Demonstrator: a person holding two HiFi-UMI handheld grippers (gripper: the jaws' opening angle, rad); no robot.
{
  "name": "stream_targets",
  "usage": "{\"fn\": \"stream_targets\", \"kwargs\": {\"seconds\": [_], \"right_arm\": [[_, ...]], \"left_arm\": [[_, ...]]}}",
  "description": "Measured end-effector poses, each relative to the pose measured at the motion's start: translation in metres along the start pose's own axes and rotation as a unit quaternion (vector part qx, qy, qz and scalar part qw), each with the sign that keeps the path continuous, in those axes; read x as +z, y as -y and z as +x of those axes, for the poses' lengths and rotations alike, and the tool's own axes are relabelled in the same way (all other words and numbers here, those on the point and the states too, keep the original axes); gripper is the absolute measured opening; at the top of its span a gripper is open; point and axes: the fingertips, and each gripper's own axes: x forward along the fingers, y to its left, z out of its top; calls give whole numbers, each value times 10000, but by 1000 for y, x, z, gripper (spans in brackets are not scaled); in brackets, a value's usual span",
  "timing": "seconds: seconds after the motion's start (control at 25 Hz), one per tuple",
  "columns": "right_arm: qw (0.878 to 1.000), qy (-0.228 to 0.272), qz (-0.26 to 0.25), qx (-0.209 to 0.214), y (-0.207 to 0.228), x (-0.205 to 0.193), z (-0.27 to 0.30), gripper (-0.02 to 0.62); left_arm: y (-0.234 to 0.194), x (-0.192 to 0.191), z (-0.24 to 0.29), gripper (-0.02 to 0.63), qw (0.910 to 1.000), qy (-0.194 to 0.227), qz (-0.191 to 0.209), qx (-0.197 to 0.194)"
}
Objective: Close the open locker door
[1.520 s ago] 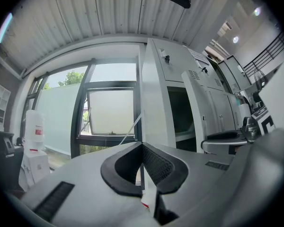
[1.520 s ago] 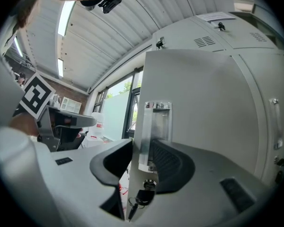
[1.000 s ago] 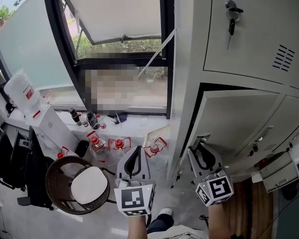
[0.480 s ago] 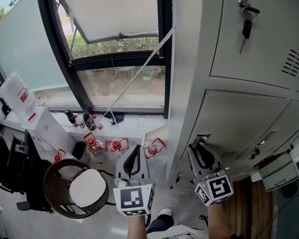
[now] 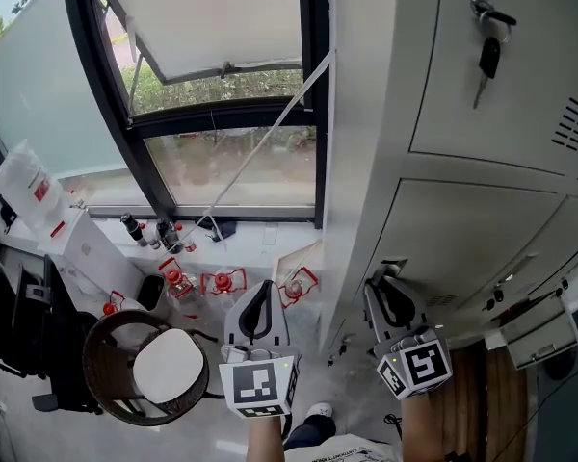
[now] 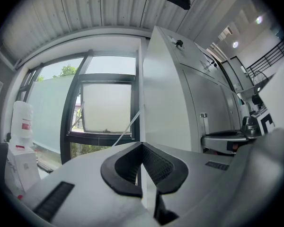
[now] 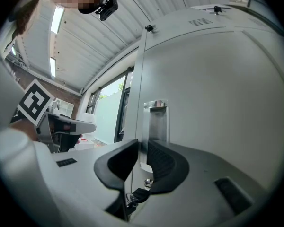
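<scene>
A: So, locker door (image 5: 462,243) status?
B: We're seeing it sitting flush. Right gripper (image 5: 379,277) jaws narrowly apart, just been closing, nothing pinched, pointing at its handle (image 7: 156,119). Left gripper (image 5: 264,287) jaws pressed together, empty.

Smooth, matt painted sheet metal on the pale grey locker door (image 5: 462,243). Glossy bright metal on its rectangular recessed handle plate (image 7: 156,119). Ribbed, matt black rubbery facing on the pads (image 6: 156,165) of the left gripper (image 6: 141,145), smooth pale grey plastic on the body behind. Brown weave, seemingly wicker, on the round basket (image 5: 100,352).
</scene>
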Motion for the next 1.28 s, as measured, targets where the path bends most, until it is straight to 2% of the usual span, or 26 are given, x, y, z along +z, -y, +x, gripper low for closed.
{"fn": "stream_targets", "kwargs": {"seconds": [0.48, 0.76, 1.08, 1.28], "right_arm": [[9998, 149, 54, -135, 6, 7, -16, 58], [9989, 276, 26, -374, 18, 17, -40, 58], [9949, 329, -62, -948, 51, 26, -87, 58], [9887, 322, -149, -1458, 81, 30, -121, 58]], "left_arm": [[13, 4, -6, 0, 9999, 15, 49, -102], [35, 11, -13, 0, 9995, 113, 72, -270], [86, 17, -11, 0, 9965, 190, 70, -812], [130, 22, -3, 0, 9908, 251, 49, -1326]]}}
